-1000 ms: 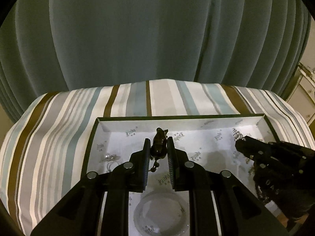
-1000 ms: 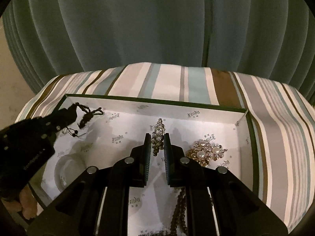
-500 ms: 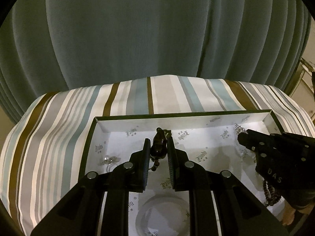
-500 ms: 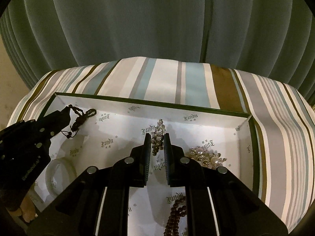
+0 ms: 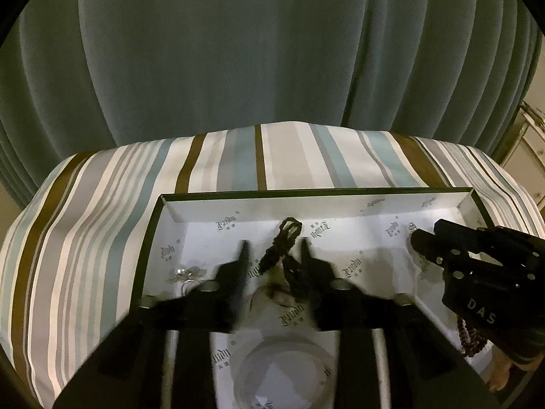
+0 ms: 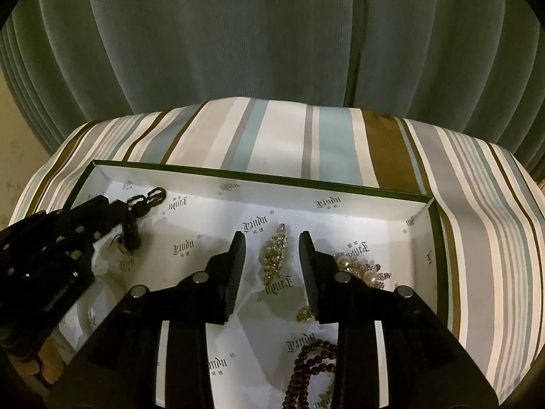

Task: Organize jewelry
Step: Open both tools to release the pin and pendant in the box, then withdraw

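Observation:
A shallow green-rimmed box [image 5: 316, 193] lined with white printed paper sits on a striped cloth; it also shows in the right wrist view [image 6: 259, 178]. My left gripper [image 5: 272, 252] is open, and a dark braided cord bracelet [image 5: 281, 243] lies on the paper between its fingers. My right gripper [image 6: 271, 240] is open over a rhinestone brooch [image 6: 275, 254] lying on the paper. A pearl brooch [image 6: 362, 269] lies right of it. A dark bead strand [image 6: 308, 368] lies nearer me. The right gripper shows at the right of the left wrist view [image 5: 477, 266].
A clear bangle [image 5: 282, 371] lies near the box's front. Small silver rings [image 5: 185, 274] lie at the box's left. A teal curtain [image 5: 272, 51] hangs behind the striped cloth [image 5: 85, 221]. The left gripper's body [image 6: 44, 255] fills the left of the right wrist view.
Both grippers have opened. The left one let go of the dark cord bracelet and the right one let go of the rhinestone brooch; both pieces now lie on the paper.

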Motion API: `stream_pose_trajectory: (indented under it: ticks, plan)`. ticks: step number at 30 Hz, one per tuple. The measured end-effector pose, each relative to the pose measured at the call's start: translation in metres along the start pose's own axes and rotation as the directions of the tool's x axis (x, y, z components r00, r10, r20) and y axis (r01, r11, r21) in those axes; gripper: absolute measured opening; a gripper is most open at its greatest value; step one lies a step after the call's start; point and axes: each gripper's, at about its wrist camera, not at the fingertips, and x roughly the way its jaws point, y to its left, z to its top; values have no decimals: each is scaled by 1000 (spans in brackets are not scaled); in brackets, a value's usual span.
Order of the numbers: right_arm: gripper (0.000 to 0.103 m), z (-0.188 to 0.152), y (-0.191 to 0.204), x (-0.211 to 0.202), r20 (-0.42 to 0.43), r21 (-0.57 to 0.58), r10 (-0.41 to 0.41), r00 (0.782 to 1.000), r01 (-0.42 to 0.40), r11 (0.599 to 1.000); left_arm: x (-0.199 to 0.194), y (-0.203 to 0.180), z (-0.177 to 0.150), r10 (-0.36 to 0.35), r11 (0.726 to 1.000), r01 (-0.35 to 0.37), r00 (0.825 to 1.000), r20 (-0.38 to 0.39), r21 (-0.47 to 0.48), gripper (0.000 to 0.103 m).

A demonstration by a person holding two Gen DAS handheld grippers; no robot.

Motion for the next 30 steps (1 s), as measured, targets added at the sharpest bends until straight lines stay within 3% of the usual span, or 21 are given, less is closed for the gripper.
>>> stream_pose_trajectory:
  ticks: [1,4,10,19,30]
  plan:
    - [38,0,0,0,3,1,-1,1000,1,1000,-2,0,0,1,1000,-1,1000,9,-4,54]
    - [41,-2,0,-4,24,0,-12,1000,12,1000,-8,2,1,8,1000,-7,999,35,-15,64]
    - [41,-5,1,-31,90,1,-22,996,22,1000,-32,5,2,9,999,-6,997,74,-40,72]
    - [41,-28,-2,-88,160,30,-3,987,-2,1000,-85,7,-24,17,999,-13,995,98,-40,74]
    - [41,-111,9,-140,142,18,5,990,-7,1000,-140,4,-94,22,999,-19,997,77,-48,74]
